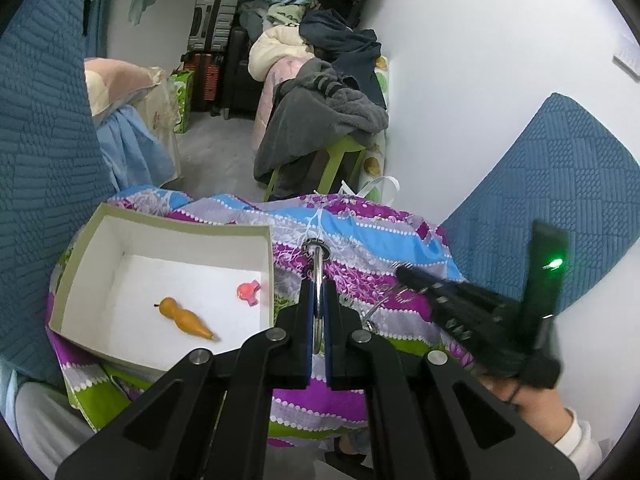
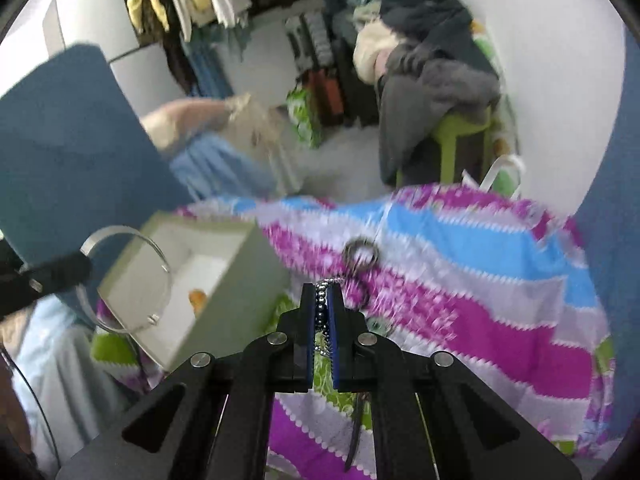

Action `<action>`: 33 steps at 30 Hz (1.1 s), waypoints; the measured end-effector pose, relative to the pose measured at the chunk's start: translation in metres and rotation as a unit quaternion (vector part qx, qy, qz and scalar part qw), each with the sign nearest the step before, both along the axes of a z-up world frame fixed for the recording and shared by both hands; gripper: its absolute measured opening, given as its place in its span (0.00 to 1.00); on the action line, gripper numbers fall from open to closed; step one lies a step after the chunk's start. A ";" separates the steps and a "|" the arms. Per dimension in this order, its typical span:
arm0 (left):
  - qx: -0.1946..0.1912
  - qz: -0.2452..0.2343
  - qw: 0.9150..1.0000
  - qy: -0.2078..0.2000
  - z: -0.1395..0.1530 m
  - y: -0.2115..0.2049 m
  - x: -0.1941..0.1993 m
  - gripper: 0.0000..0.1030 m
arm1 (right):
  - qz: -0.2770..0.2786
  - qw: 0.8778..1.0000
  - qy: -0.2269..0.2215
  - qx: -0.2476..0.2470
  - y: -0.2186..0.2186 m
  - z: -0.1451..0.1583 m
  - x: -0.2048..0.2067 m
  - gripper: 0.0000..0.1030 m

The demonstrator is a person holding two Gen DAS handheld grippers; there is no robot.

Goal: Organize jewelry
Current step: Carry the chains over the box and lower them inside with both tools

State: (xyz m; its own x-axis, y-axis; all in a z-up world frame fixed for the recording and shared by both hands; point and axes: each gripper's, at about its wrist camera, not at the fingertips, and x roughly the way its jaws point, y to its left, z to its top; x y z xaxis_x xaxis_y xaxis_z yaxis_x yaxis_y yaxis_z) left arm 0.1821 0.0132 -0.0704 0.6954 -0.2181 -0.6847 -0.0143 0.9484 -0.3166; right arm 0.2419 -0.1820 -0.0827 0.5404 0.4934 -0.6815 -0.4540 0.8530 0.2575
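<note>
My left gripper (image 1: 318, 286) is shut on a thin silver bangle (image 1: 317, 268), held edge-on just right of the open white box (image 1: 176, 232). The bangle also shows in the right wrist view (image 2: 160, 264), held in front of the box (image 2: 224, 276). In the box lie an orange gourd-shaped piece (image 1: 184, 316) and a pink piece (image 1: 247, 291). My right gripper (image 2: 322, 292) is shut on a beaded chain (image 2: 322, 304) above the patterned cloth. A dark ring (image 2: 361, 256) lies on the cloth; it also shows in the left wrist view (image 1: 316, 247).
The striped purple, blue and green cloth (image 1: 360, 232) covers the work surface. Blue quilted cushions (image 1: 44, 160) stand at both sides. Beyond are a green stool with grey clothes (image 1: 320, 120), suitcases (image 1: 212, 24) and a white wall (image 1: 480, 80).
</note>
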 end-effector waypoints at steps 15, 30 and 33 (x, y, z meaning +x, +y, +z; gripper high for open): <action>0.033 -0.019 0.999 0.002 0.055 0.015 0.010 0.03 | -0.001 0.999 -0.042 0.020 0.015 0.114 0.000 0.04; 0.044 0.011 0.999 0.007 0.042 0.101 0.006 0.03 | 0.057 0.994 -0.054 0.077 0.102 0.146 -0.013 0.04; 0.038 0.017 0.999 0.017 0.022 0.117 0.008 0.03 | 0.072 0.995 -0.044 0.057 0.124 0.127 -0.011 0.04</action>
